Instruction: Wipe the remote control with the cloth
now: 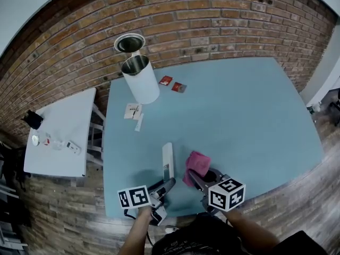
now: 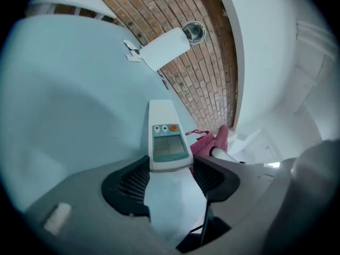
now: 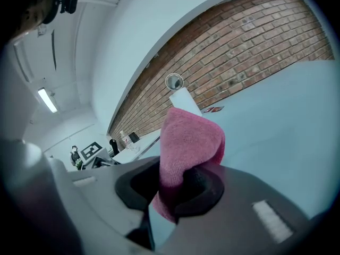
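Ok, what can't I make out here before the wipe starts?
- Remote control below its screen: left gripper view, blurred, edges covered by the left gripper.
- Cloth, lower end: right gripper view, buried in the right gripper.
- Red packets: head view, too small to identify.
- Side table, items on it: head view, too small.
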